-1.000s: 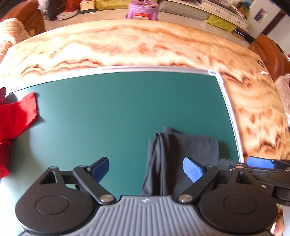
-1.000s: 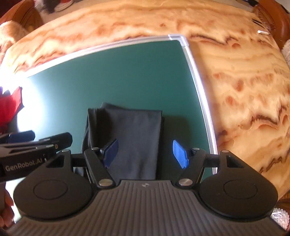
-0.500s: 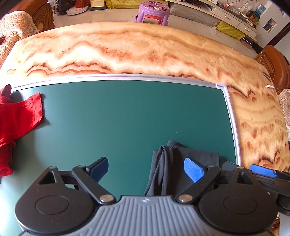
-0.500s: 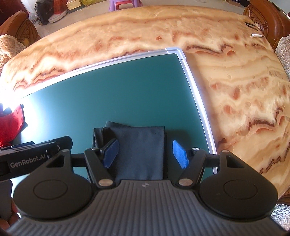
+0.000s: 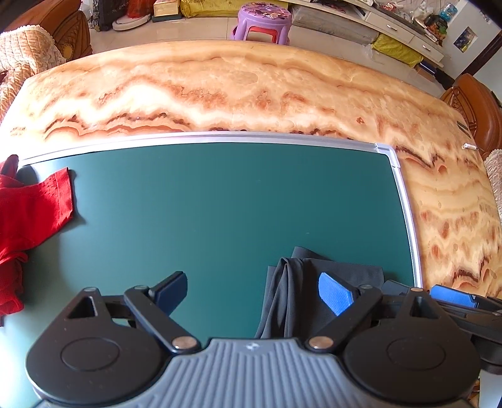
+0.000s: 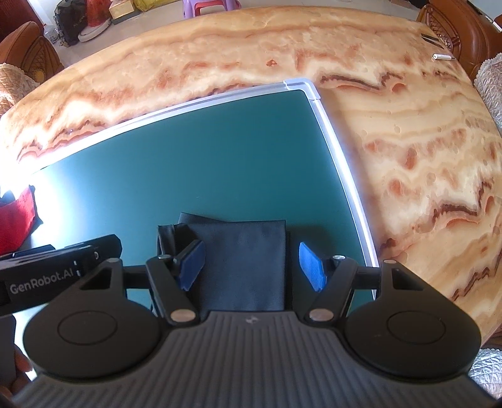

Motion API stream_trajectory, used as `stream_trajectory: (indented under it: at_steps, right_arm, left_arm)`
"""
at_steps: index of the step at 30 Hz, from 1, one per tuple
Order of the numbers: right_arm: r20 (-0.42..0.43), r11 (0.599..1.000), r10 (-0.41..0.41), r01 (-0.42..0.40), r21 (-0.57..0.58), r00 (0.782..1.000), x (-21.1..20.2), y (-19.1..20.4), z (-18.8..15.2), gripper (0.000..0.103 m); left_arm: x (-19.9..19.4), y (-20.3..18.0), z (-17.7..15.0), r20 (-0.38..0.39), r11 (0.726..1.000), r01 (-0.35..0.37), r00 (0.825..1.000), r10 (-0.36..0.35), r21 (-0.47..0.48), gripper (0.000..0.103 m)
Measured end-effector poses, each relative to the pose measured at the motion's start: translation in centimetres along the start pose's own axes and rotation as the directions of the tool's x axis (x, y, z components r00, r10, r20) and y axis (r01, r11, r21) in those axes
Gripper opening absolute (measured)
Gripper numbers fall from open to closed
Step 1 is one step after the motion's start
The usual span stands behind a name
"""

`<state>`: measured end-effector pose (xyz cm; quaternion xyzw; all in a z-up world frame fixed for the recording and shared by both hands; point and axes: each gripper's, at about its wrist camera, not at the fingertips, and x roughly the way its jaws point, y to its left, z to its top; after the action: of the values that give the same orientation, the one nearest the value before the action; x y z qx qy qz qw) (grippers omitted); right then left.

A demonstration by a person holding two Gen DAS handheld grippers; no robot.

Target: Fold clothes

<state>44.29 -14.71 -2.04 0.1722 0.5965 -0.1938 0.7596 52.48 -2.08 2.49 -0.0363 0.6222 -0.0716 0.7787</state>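
Marble-patterned orange-cream tabletop (image 5: 251, 84) carried a dark green mat with a silver frame (image 5: 219, 204), which served as the folding area; living-room clutter and a purple plastic stool (image 5: 262, 18) sat beyond at the top of the left-wrist frame.

Dark grey folded garment (image 6: 241, 260) lay flat on the mat near its right edge, in the lower centre of the right-wrist view. Looked like a compact rectangle already, with a looser bunched edge on its left side (image 5: 282, 295). Judged the fold on this piece essentially done.

Right claw (image 6: 251, 266) was wide open, blue pads either side of the garment, gripping nothing and seemingly above the cloth rather than on it. Left claw (image 5: 254, 292) was equally wide open and empty, hovering over bare mat with its right pad over the garment's bunched edge.

Red crumpled garment (image 5: 28, 219) sat at the mat's left edge, well apart from the grey one, unfolded. Probably parked there as the next item, so the likely next move is toward it.
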Motion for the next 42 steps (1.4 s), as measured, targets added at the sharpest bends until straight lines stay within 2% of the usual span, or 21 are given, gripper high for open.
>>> stream_trajectory:
  at_steps: [42]
  right_arm:
    - [-0.027,1.000,-0.011,0.011,0.009,1.000,1.2,-0.1,-1.6,0.075]
  left_arm:
    - [0.4,-0.6,-1.0,0.005,0.994,-0.081,0.997,0.081,0.073,0.094]
